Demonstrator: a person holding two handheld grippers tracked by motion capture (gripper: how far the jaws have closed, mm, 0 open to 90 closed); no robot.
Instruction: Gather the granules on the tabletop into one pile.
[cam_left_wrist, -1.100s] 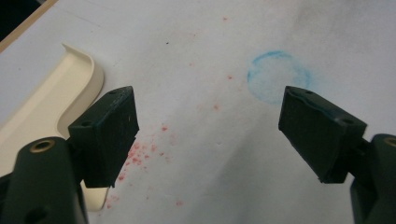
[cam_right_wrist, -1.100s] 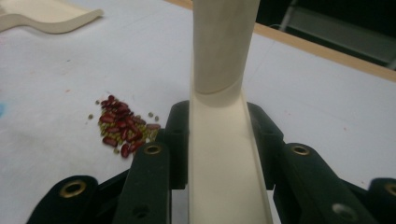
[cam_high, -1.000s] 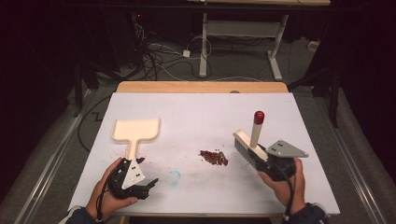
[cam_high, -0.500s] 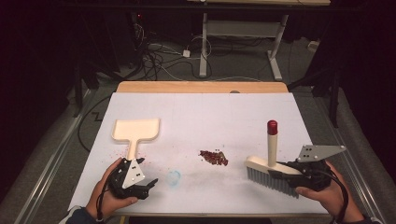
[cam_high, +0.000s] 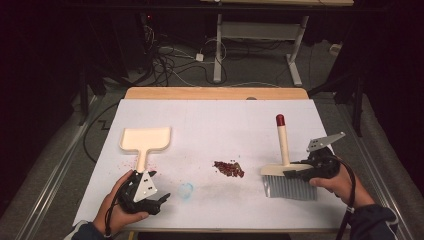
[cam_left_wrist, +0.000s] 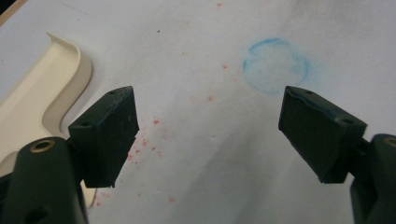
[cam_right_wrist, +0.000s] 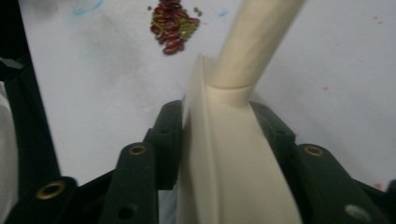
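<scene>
A cream dustpan lies at the left of the white sheet, its handle toward my left gripper, which rests open and empty beside it. In the left gripper view the pan's rim lies left of the wide jaws. A small pile of red beans sits mid-table. To its right a cream brush with a red tip lies with grey bristles toward the front edge. My right gripper has the brush head between its jaws, which have just been opening.
A faint blue ring is drawn on the sheet right of the left gripper, with red specks around it. A wooden table edge runs along the back. Beyond it are floor cables and desk legs.
The right hand has carried the brush rightward and nearer the front edge, away from the beans, and the brush now lies bristles-forward. The left gripper has stayed put.
</scene>
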